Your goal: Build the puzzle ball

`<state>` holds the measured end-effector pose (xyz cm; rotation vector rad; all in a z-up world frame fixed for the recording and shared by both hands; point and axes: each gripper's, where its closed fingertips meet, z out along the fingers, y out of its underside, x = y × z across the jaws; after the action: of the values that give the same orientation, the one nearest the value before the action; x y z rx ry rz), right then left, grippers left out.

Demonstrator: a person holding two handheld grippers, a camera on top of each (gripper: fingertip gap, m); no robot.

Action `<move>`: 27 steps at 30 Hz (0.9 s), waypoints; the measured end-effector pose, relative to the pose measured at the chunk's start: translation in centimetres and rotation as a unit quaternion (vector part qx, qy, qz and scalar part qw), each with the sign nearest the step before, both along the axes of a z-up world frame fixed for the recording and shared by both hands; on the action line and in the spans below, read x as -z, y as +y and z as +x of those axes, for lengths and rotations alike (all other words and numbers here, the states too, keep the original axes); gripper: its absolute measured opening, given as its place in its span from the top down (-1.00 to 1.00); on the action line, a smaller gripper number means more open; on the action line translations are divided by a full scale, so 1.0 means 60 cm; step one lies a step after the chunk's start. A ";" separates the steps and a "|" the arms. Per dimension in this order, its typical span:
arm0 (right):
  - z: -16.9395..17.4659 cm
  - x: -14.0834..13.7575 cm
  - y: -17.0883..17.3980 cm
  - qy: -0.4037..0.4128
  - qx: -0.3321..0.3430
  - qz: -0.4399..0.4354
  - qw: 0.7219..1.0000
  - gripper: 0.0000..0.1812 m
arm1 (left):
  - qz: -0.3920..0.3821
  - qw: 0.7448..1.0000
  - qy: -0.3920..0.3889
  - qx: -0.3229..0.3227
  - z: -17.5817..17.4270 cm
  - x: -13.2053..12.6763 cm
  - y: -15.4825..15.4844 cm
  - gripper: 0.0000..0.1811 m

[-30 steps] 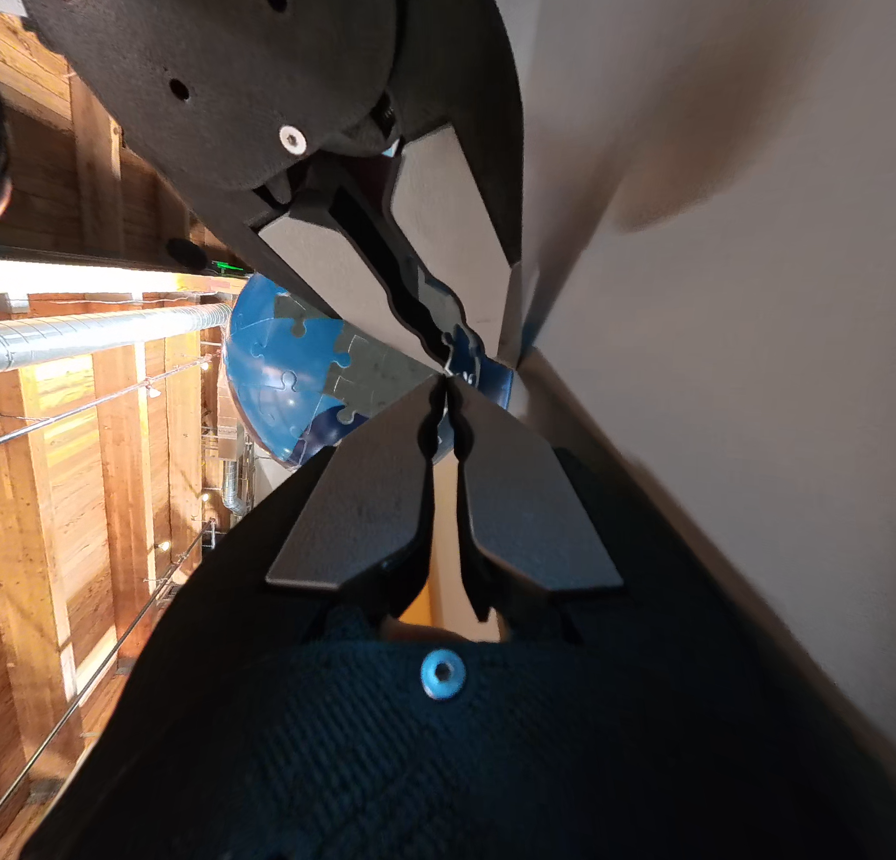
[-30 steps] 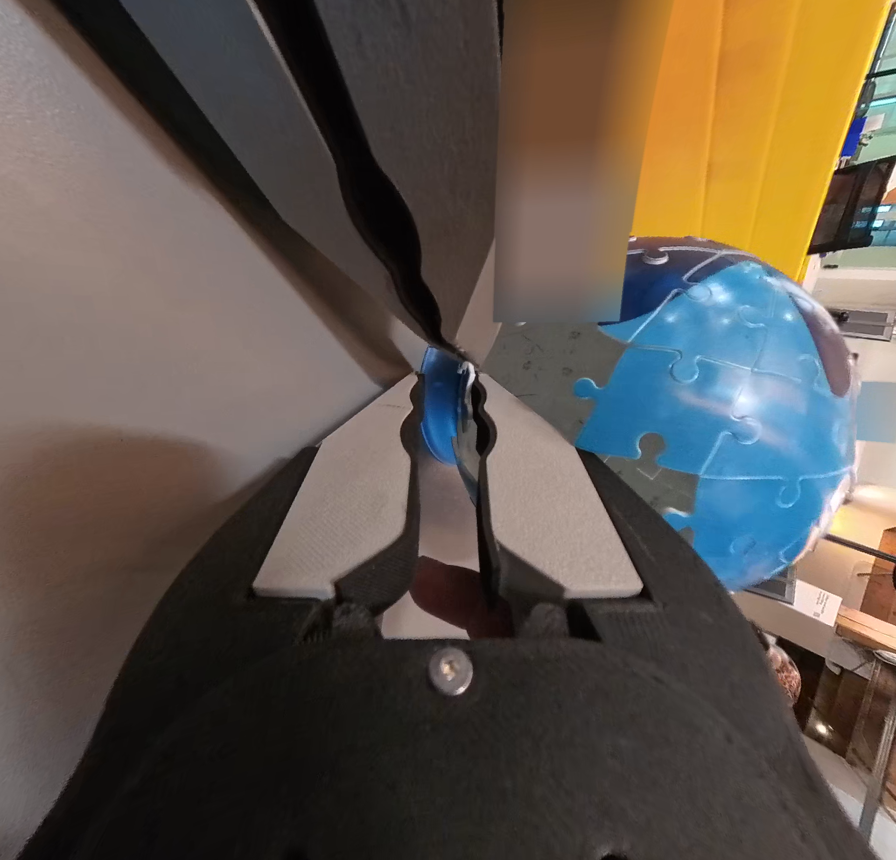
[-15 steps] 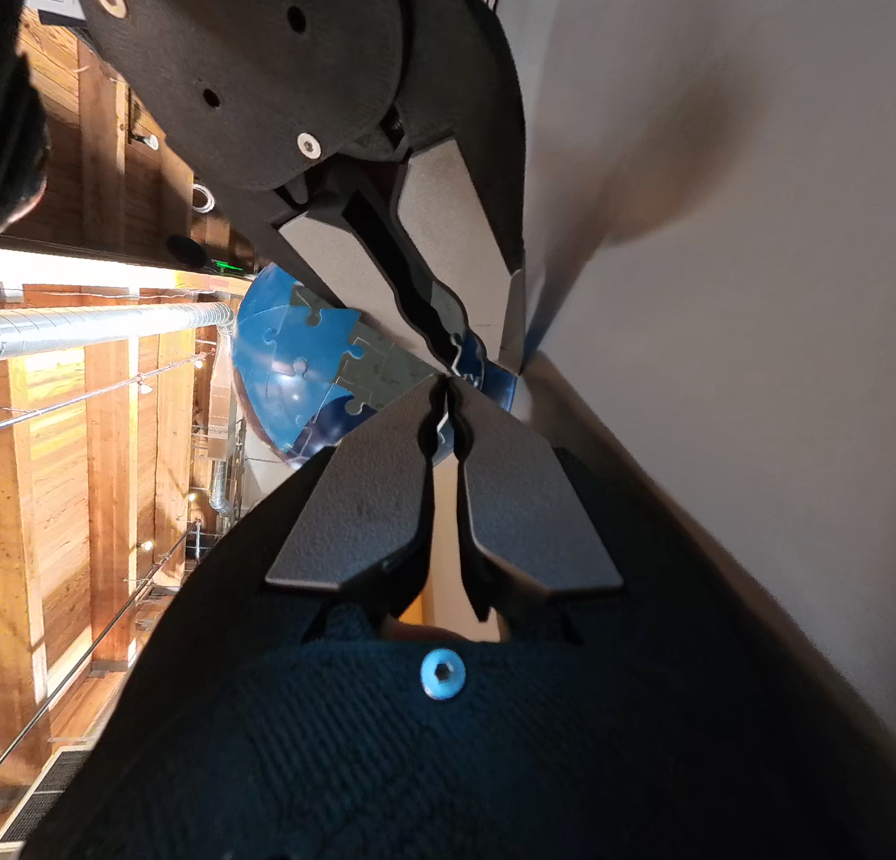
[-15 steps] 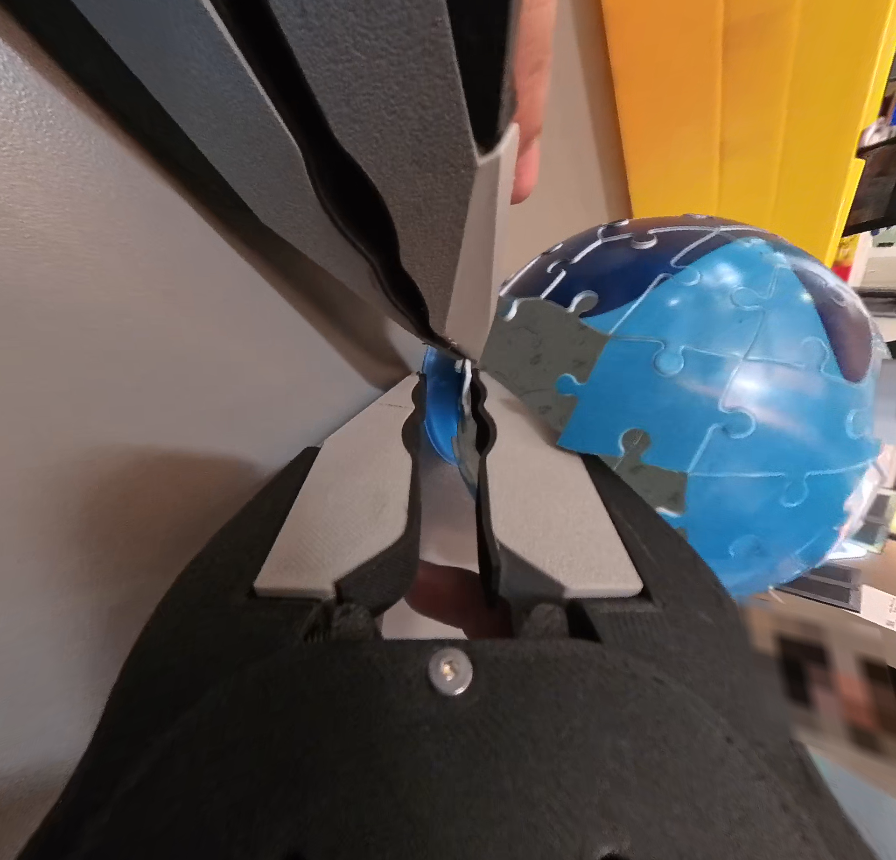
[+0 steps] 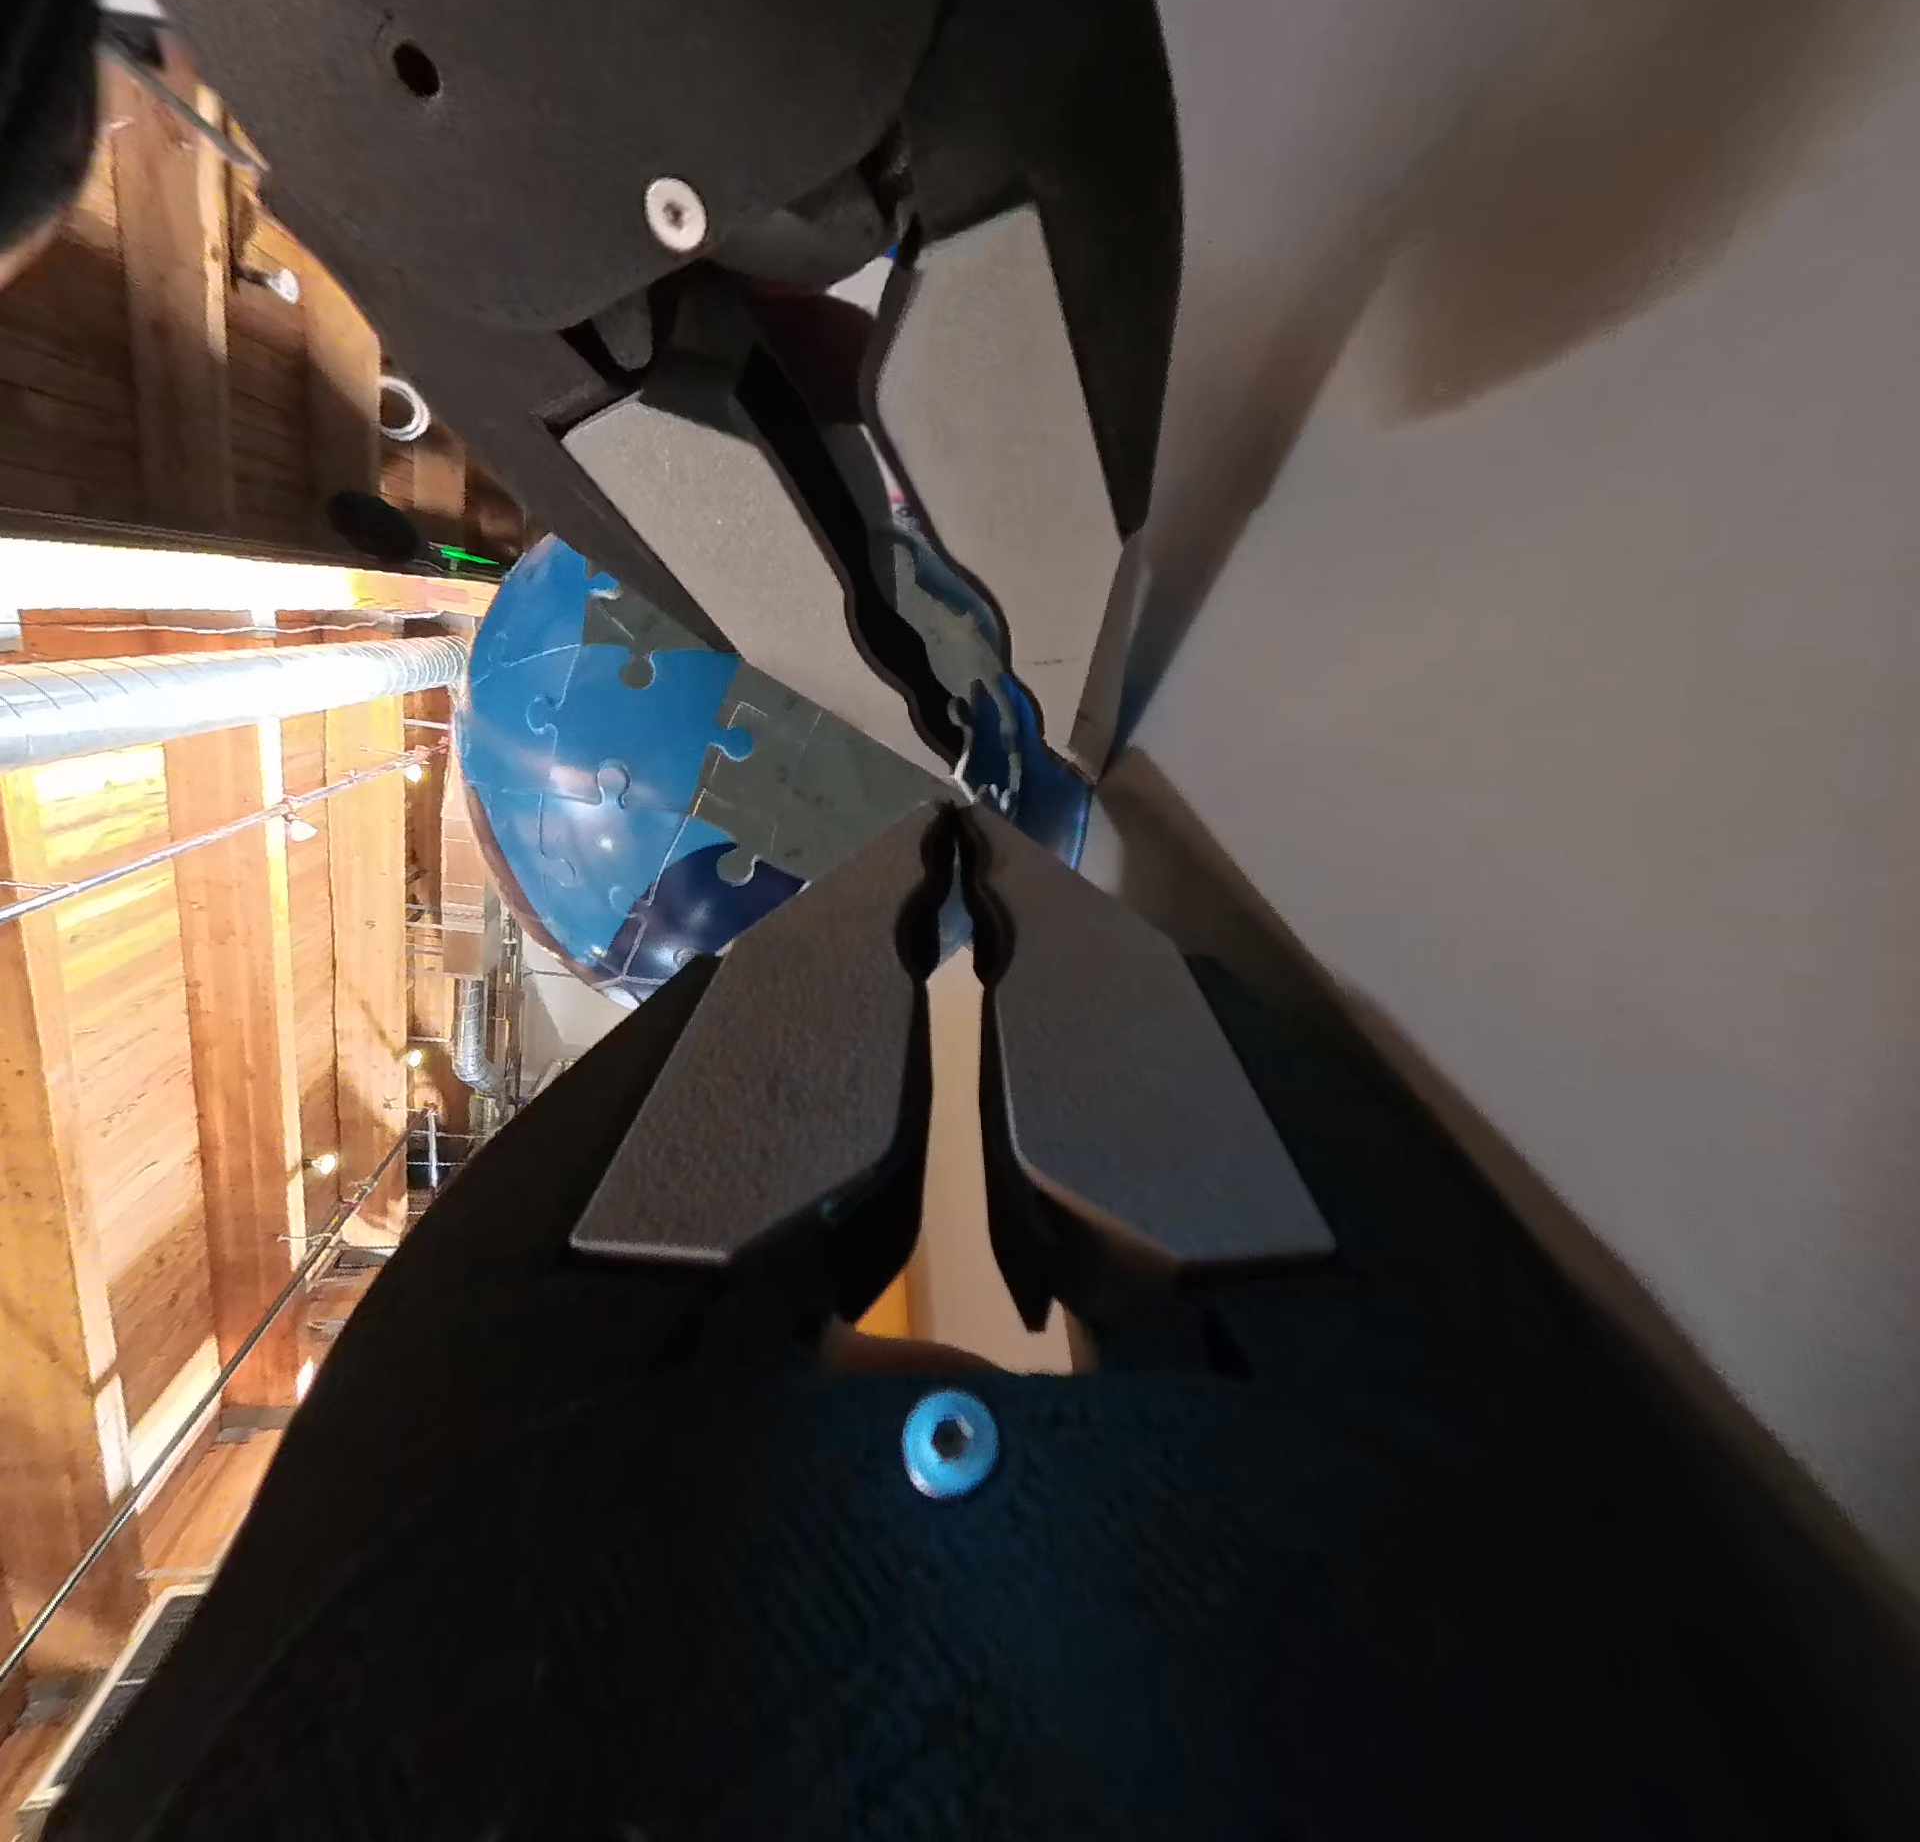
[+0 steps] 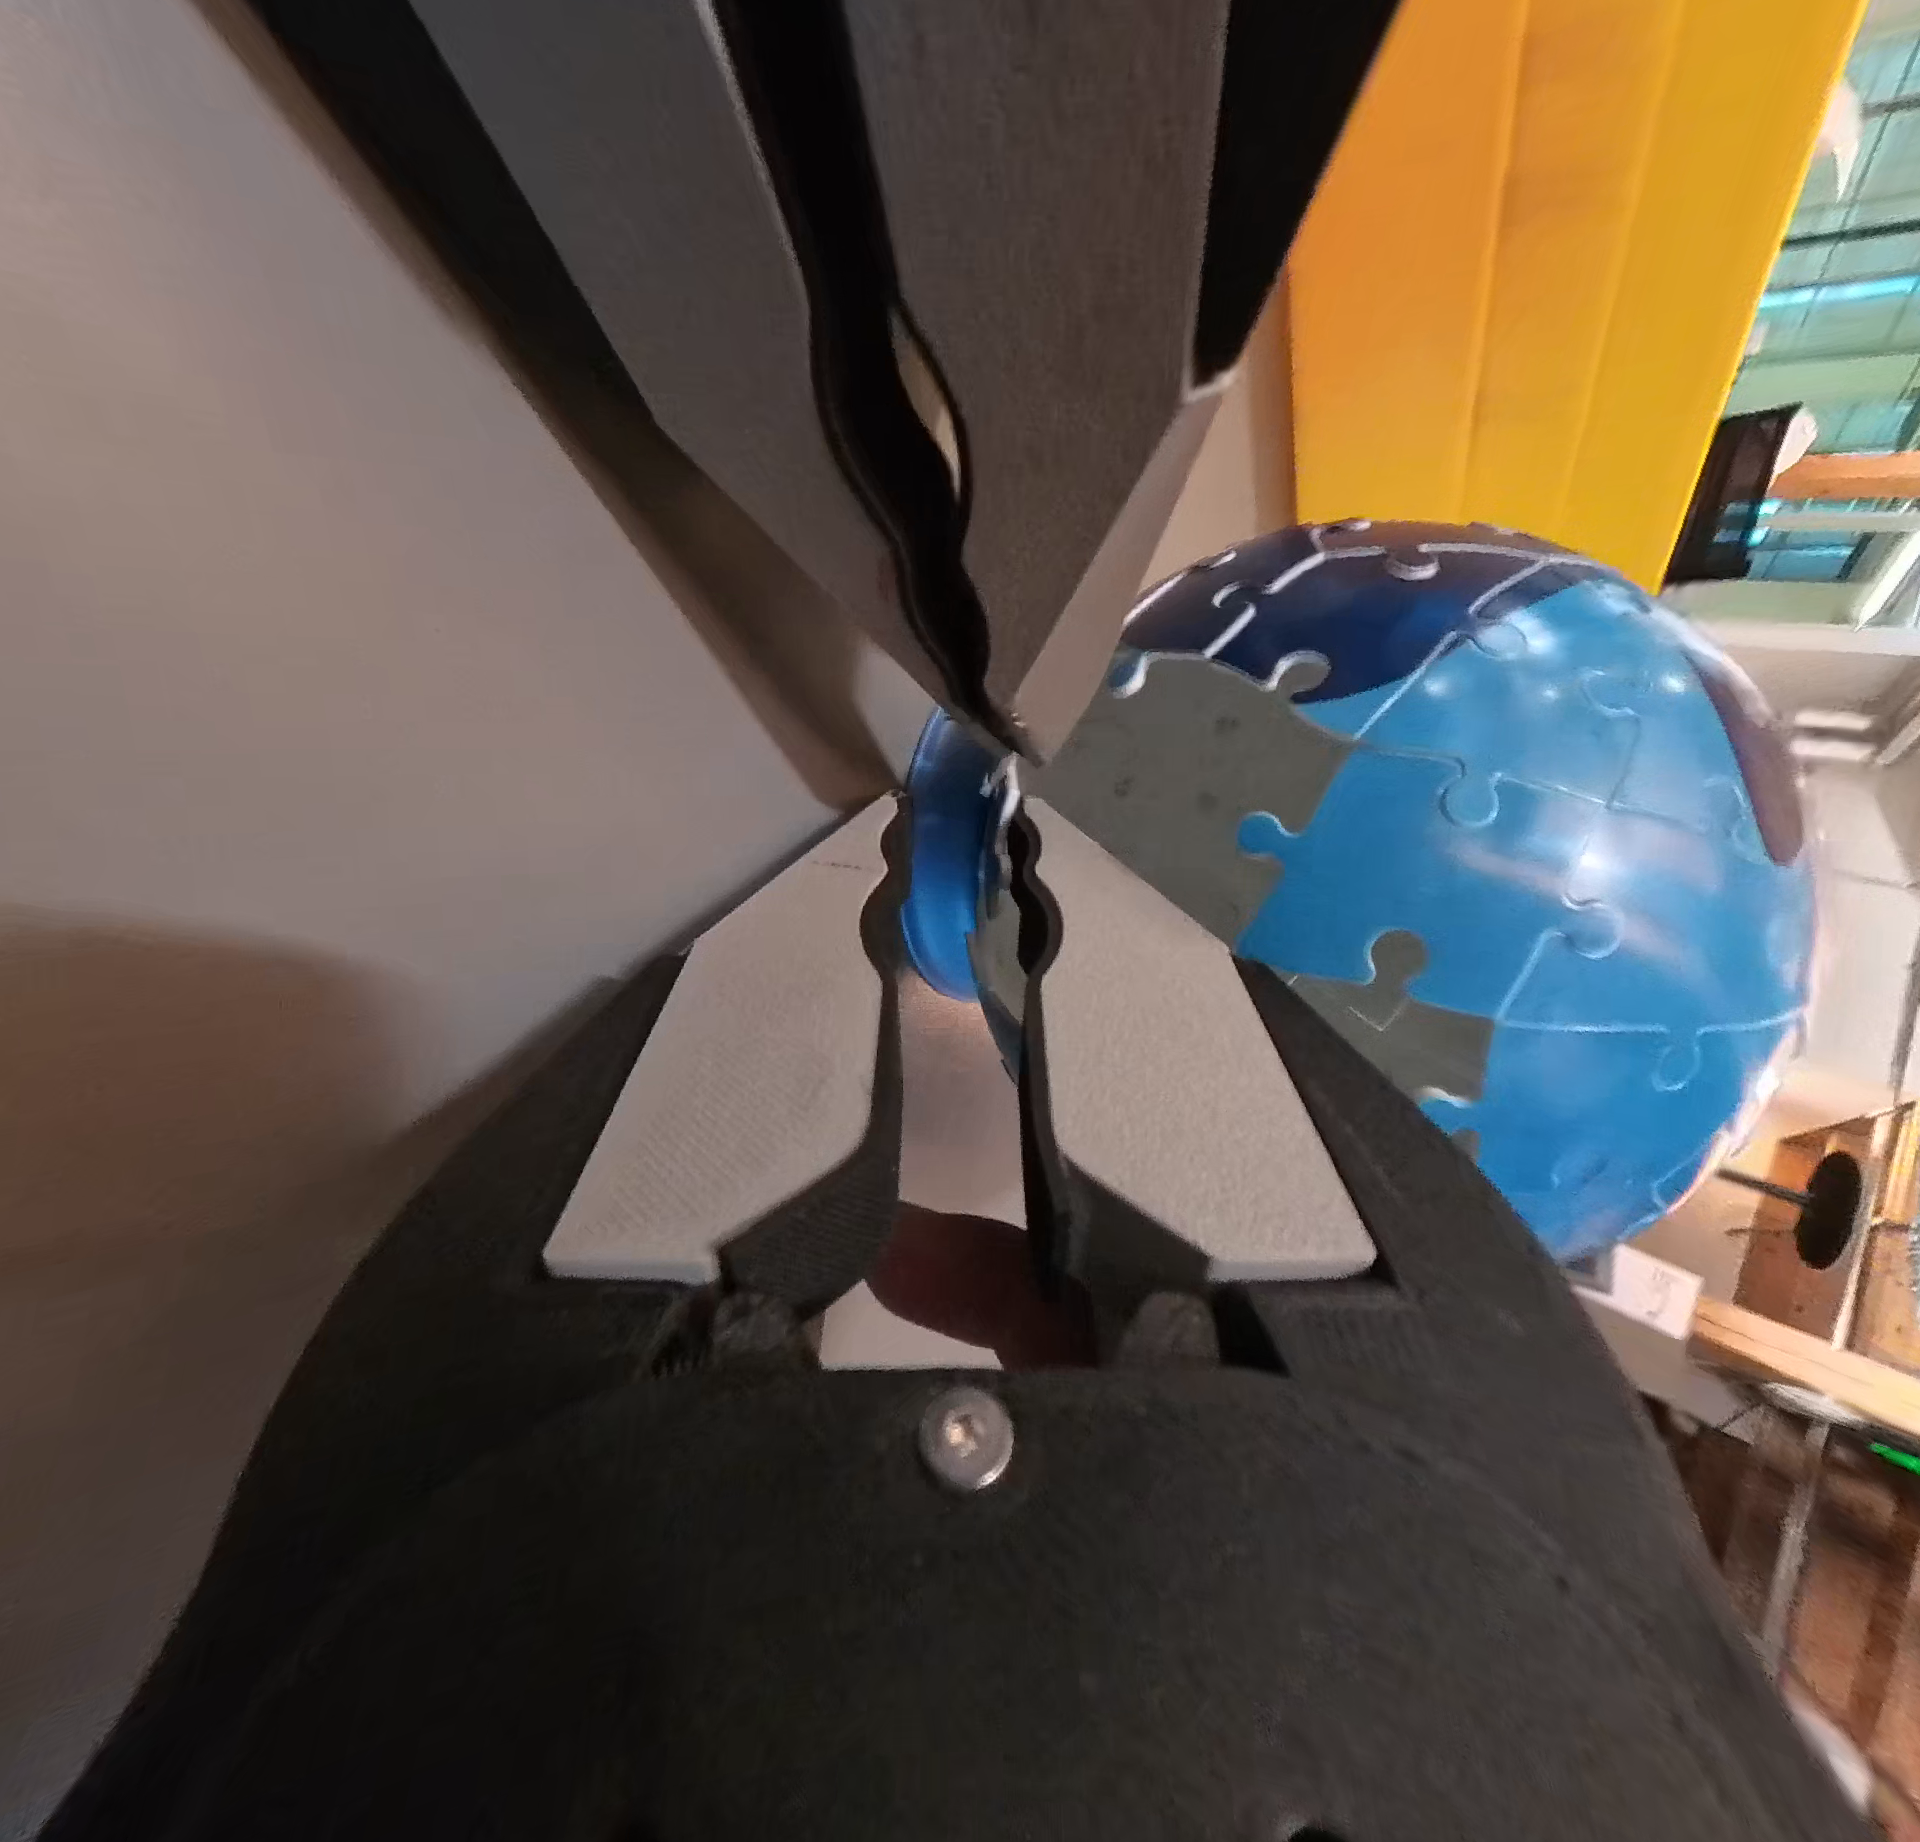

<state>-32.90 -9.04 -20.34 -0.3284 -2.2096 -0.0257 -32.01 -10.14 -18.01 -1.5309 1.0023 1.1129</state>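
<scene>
We judge the largest risk to sit with the puzzle ball (image 6: 1538,919) itself, a mostly assembled blue sphere held up in the air between the two tools, well clear of any surface we can see: it hangs from thin edges at a gap in its shell, so a twist or a pull apart between our two hands could pop the interlocked pieces loose or let the whole ball fall. The grey inner faces showing around that opening (image 5: 821,784) tell us the shell is not complete there, and we reckon that open rim is the weakest place to pinch. A smaller risk is the loose blue piece (image 6: 940,899) slipping or going in skewed if we press it home while the tips crowd each other. Our right gripper (image 6: 961,857) is closed down most of the way, clamping that curved blue piece between its jaws. Our left gripper (image 5: 956,836) is pressed nearly together at the tips, which meet the right tool's tips at the ball's rim; we cannot tell for certain what it pinches.
</scene>
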 end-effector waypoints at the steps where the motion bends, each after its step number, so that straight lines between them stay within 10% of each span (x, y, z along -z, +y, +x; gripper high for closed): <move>1: -0.001 0.000 0.000 -0.003 0.012 -0.006 1.000 0.82 | 0.001 1.000 0.003 0.001 0.001 -0.001 -0.001 1.00; 20: -0.013 -0.006 0.005 0.021 0.039 -0.005 0.999 0.75 | 0.017 1.000 -0.008 -0.008 -0.004 -0.007 0.002 1.00; 27: -0.016 -0.012 0.011 0.065 0.038 0.025 0.997 1.00 | 0.017 1.000 -0.017 -0.008 -0.005 -0.007 0.002 1.00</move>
<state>-33.83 -8.37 -19.61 -0.3752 -2.0640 -0.0980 -32.30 -9.99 -17.58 -1.5271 0.9447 1.1058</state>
